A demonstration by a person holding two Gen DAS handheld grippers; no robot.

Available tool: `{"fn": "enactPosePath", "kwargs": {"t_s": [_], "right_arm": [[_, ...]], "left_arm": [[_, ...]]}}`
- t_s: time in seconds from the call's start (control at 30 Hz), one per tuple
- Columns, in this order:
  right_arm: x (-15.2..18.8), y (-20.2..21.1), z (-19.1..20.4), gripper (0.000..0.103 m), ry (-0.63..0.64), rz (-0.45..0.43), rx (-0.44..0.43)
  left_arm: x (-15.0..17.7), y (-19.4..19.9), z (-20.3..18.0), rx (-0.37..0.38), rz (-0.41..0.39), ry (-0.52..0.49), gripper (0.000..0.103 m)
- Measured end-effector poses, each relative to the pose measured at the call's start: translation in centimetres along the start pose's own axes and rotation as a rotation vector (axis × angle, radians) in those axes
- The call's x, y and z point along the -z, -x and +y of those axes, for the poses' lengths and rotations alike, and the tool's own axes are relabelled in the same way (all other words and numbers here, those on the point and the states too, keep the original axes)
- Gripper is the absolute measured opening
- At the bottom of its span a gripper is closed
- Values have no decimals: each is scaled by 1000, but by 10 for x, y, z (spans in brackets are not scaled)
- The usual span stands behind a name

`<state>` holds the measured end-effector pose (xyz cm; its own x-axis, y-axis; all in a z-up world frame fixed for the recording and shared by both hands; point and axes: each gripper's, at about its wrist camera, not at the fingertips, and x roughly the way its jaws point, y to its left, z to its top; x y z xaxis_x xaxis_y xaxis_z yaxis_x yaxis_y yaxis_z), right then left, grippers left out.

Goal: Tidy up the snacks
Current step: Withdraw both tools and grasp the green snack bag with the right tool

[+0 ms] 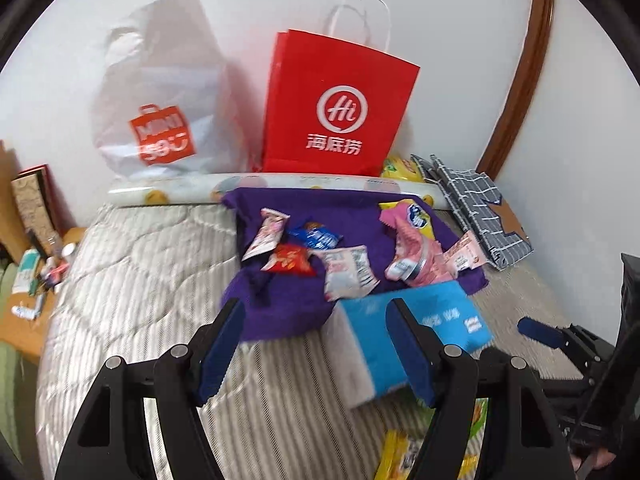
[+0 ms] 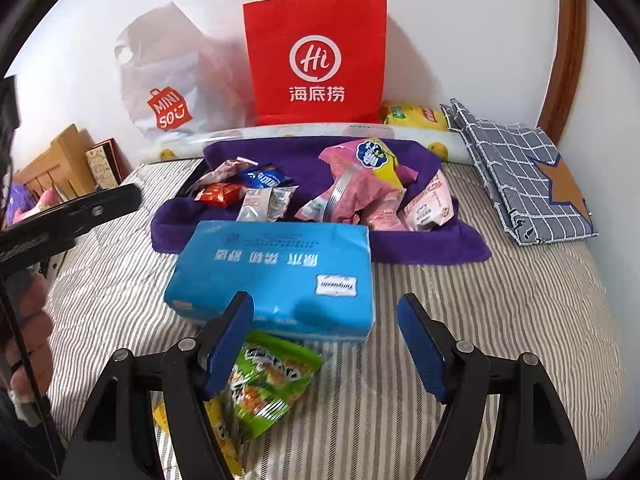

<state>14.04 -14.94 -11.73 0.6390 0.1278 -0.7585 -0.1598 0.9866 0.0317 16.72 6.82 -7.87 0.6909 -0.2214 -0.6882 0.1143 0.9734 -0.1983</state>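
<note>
Several snack packets lie on a purple towel (image 2: 280, 152) on the bed: a red packet (image 2: 218, 194), a blue packet (image 2: 264, 178), a white sachet (image 2: 266, 202) and a big pink bag (image 2: 360, 184). A green snack bag (image 2: 268, 380) and a yellow one (image 2: 222, 428) lie near me, just below the blue tissue pack (image 2: 276, 272). My right gripper (image 2: 326, 308) is open and empty, above the green bag. My left gripper (image 1: 314, 312) is open and empty, hovering before the towel (image 1: 280, 308) and tissue pack (image 1: 420, 320).
A red paper bag (image 2: 316, 60) and a white Miniso plastic bag (image 2: 168, 84) stand against the wall. A grey checked cloth bag (image 2: 520, 168) lies at right, a yellow pack (image 2: 416, 114) behind it. A cluttered wooden nightstand (image 1: 28, 320) stands left of the bed.
</note>
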Motion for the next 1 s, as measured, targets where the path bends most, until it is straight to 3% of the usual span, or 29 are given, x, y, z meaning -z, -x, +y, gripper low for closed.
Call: {"fn": "enactPosePath", "kwargs": {"t_s": [0.33, 0.53, 0.7, 0.83, 1.0], "right_arm": [[14, 25, -3, 75, -19, -62, 0], [21, 38, -12, 75, -28, -94, 74], [27, 41, -15, 75, -50, -57, -1], [31, 37, -2, 75, -9, -48, -14], [36, 19, 12, 75, 11, -15, -24]], "left_arm": [[30, 28, -4, -66, 31, 0, 71], [53, 46, -1, -69, -31, 51, 71], [61, 59, 0, -48, -24, 85, 71], [66, 60, -1, -62, 26, 67, 71], [75, 63, 6, -55, 25, 67, 71]]}}
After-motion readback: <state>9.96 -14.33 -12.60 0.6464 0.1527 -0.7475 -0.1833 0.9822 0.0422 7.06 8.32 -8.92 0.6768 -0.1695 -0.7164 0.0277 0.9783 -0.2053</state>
